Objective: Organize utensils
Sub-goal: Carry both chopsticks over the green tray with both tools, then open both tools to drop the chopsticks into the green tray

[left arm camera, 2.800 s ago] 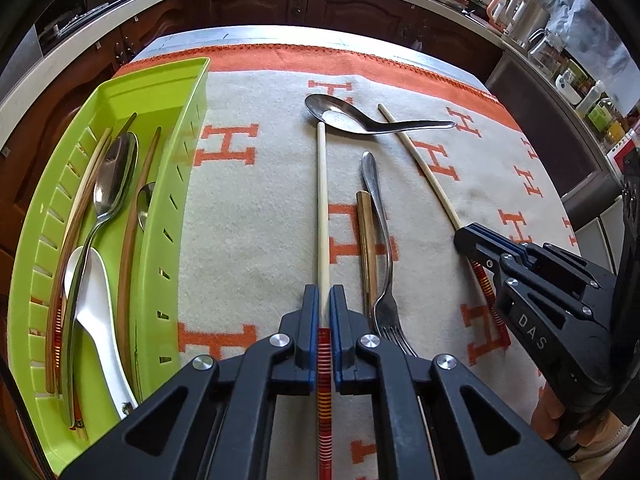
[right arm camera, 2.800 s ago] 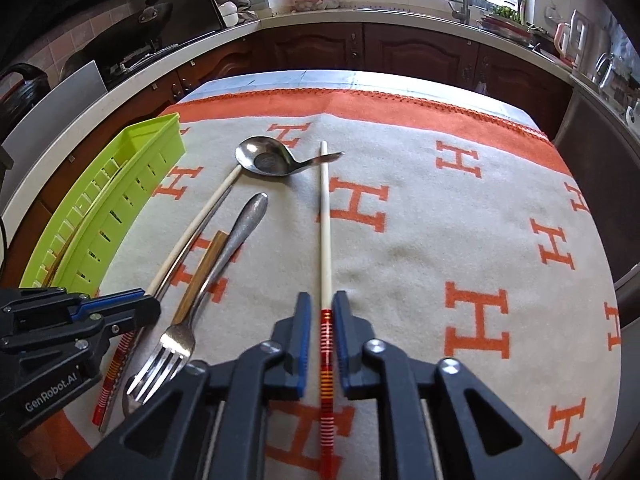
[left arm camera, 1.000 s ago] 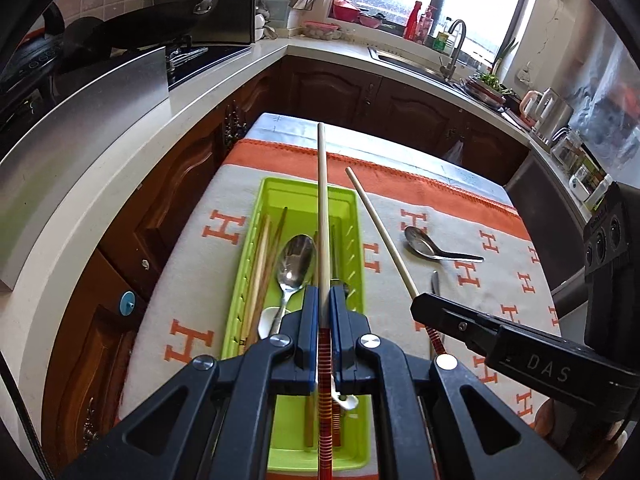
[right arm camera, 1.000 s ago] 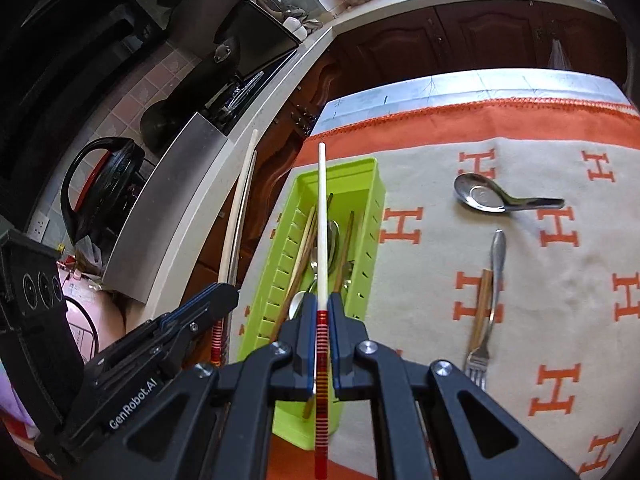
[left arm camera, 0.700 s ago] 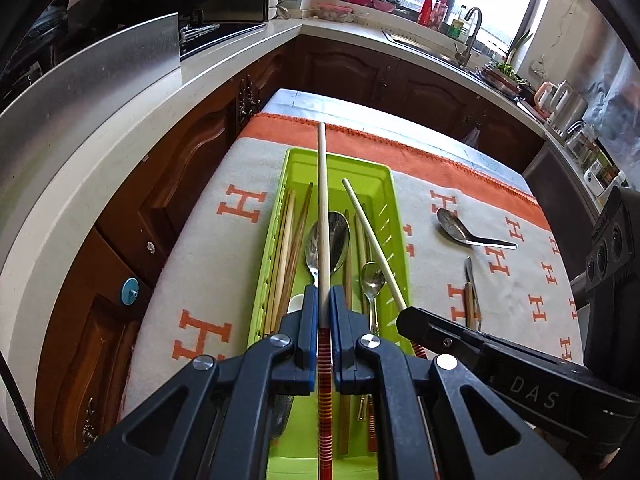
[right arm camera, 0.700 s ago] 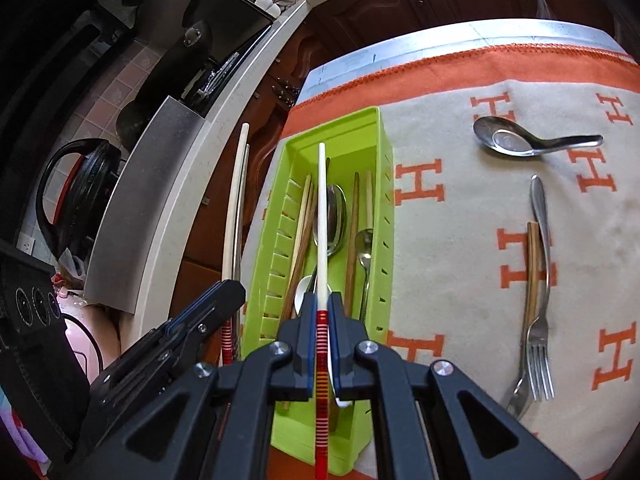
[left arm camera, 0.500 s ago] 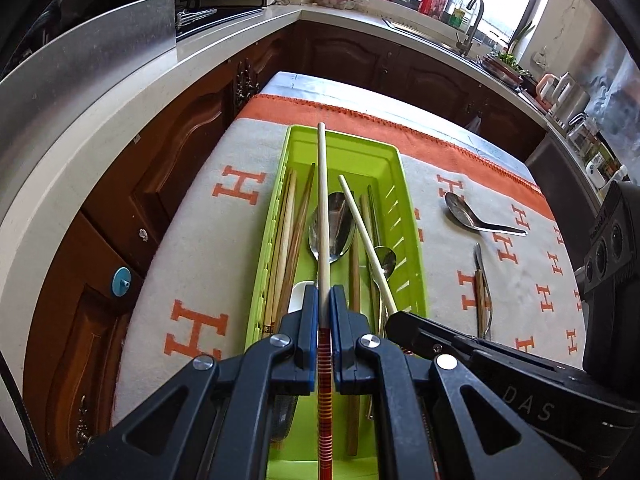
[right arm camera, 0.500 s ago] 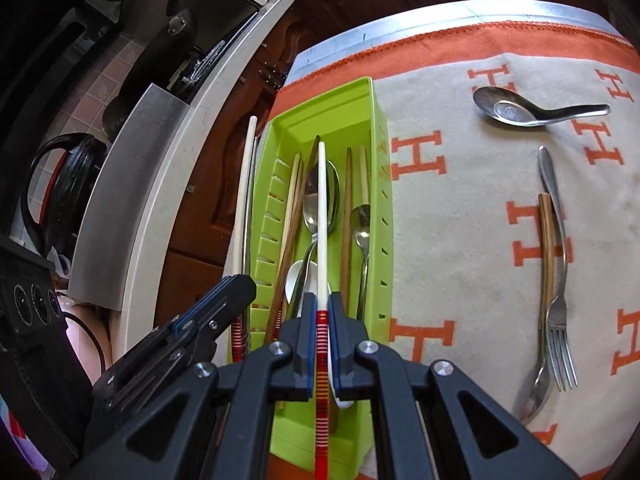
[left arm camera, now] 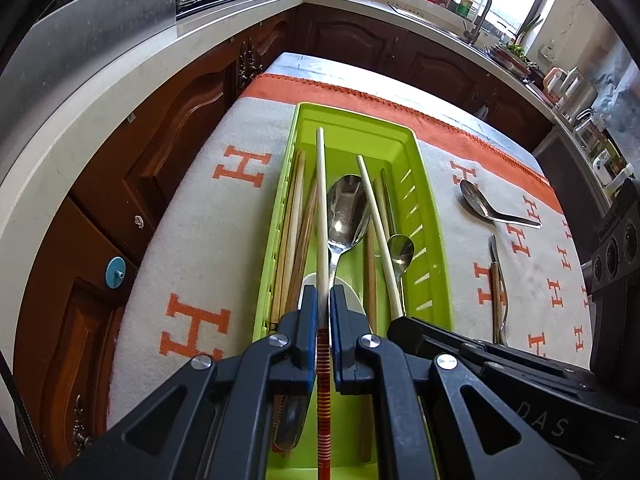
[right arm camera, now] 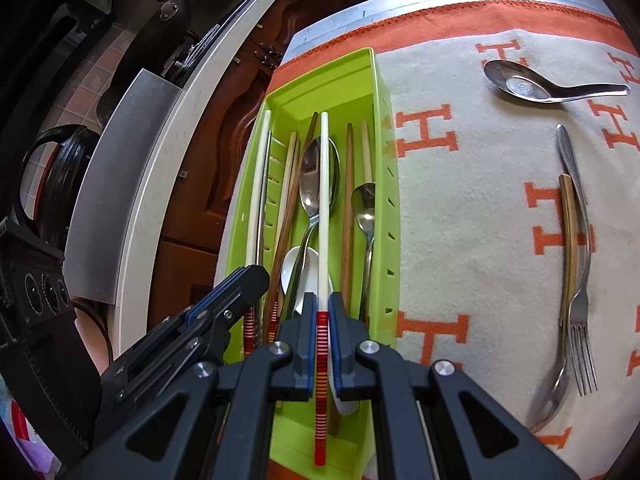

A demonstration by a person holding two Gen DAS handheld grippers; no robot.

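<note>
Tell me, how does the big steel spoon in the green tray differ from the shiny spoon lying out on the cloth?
The big spoon lies in the green tray among chopsticks, lengthwise, long-handled. The cloth spoon lies alone on the patterned cloth, crosswise, with a short, broad, curved handle. Both are shiny metal, bowl up.

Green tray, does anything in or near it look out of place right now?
The tray looks orderly. The oddities are the utensils left on the cloth: a soup spoon lies crosswise, and a fork, a wooden stick and a spoon lie overlapped.
</note>
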